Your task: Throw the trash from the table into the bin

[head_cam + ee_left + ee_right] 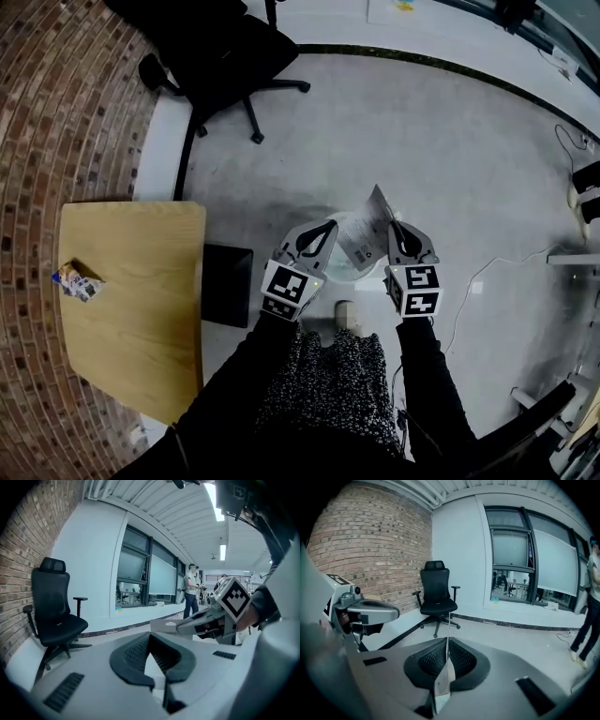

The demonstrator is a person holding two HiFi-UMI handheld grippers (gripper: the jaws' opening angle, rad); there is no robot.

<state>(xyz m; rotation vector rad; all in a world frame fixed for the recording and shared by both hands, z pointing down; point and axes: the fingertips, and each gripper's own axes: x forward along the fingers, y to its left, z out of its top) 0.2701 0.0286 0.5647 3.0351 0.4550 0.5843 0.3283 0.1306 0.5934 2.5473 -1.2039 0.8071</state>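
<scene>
My right gripper is shut on a flat grey-white paper wrapper, which hangs over a round white bin on the floor in front of me. In the right gripper view the wrapper stands edge-on, clamped between the black pads. My left gripper hovers beside the wrapper's left edge, its tips together, with nothing seen in them. From the left gripper view the right gripper appears holding the wrapper level. A colourful snack wrapper lies on the wooden table at the left.
A black office chair stands by the brick wall. A flat black object lies on the floor between table and bin. A cable runs over the grey floor at the right. People stand in the far background.
</scene>
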